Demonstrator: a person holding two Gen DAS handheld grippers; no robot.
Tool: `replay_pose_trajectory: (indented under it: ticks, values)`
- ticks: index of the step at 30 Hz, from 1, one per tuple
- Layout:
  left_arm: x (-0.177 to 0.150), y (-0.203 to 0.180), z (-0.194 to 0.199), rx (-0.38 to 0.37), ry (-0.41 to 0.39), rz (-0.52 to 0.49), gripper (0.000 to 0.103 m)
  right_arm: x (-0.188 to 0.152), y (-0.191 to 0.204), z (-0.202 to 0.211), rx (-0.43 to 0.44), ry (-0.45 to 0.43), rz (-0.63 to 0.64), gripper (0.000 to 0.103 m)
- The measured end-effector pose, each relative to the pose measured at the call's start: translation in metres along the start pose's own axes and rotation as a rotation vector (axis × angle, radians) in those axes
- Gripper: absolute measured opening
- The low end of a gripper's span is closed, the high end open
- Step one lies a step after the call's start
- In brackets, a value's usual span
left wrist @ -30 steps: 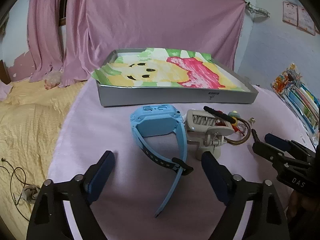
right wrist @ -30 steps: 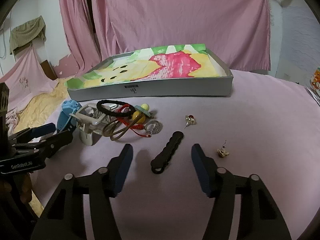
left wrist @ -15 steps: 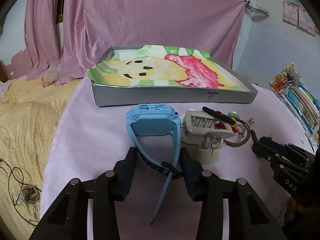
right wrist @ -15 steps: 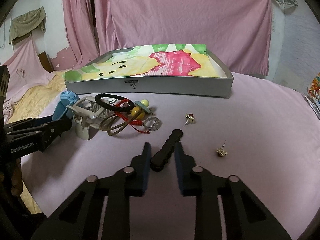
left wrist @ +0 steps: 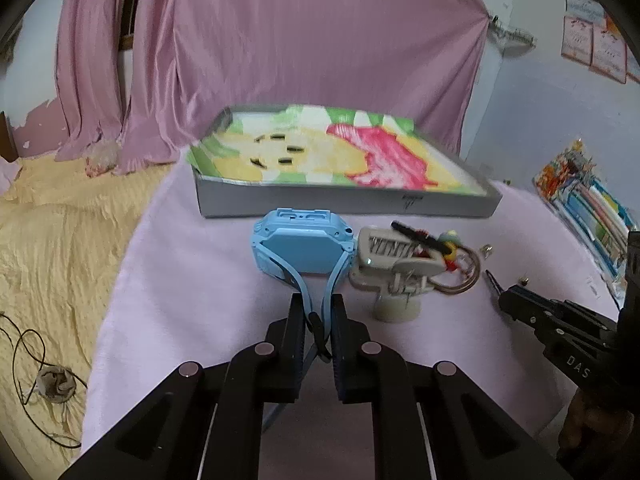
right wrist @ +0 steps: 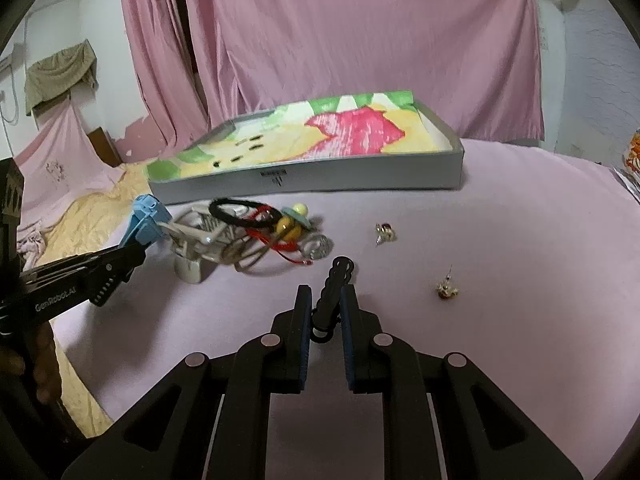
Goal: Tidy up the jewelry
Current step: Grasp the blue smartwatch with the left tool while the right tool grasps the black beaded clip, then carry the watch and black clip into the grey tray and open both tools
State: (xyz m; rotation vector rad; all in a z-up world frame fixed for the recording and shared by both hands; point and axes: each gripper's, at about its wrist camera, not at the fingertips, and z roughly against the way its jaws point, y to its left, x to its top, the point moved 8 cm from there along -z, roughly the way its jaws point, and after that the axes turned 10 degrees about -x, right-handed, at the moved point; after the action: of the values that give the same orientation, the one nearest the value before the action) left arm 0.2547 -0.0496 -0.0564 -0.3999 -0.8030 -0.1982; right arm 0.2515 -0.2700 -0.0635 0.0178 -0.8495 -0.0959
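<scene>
A light blue watch (left wrist: 304,246) lies on the pink cloth, and my left gripper (left wrist: 317,312) is shut on its two straps. The watch body (right wrist: 145,218) also shows at the left of the right wrist view. My right gripper (right wrist: 325,308) is shut on a black wavy hair clip (right wrist: 335,286). A beige claw clip (left wrist: 394,264) stands beside the watch, tangled with a black hair tie (right wrist: 240,212), a red cord and beads (right wrist: 292,226). Two small earrings (right wrist: 385,232) (right wrist: 447,288) lie apart to the right. The grey tray (left wrist: 344,200) with a colourful lining sits behind.
A yellow blanket (left wrist: 60,240) with a tangled cable (left wrist: 44,376) lies left of the pink cloth. Colourful packets (left wrist: 588,196) lie at the far right. Pink curtains hang behind the tray. Bare cloth stretches right of the earrings.
Both grippers went from wide open to shut: the left closed on the watch straps, the right on the black hair clip. The views have shifted slightly.
</scene>
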Motion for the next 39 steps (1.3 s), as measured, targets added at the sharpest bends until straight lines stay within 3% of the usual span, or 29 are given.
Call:
replay_pose_trajectory:
  ticks: [5,17,24,29,39]
  values:
    - [0.016,-0.006,0.020,-0.005,-0.092,-0.025,0.011,0.014,0.001,0.009,0.017,-0.047,0.001,0.013]
    - [0.074,-0.003,0.004,-0.008,-0.149,-0.001,0.011,0.088,0.015,0.003,0.066,-0.152,0.051,0.013]
    - [0.099,0.012,-0.039,-0.020,-0.059,0.046,0.011,0.122,0.024,-0.037,0.105,-0.096,0.050,0.013]
    - [0.102,0.021,-0.073,-0.052,0.034,0.088,0.011,0.123,0.030,-0.072,0.126,-0.016,0.046,0.013]
    - [0.109,0.021,-0.102,-0.036,0.118,0.059,0.012,0.118,0.039,-0.114,0.136,0.089,0.054,0.013]
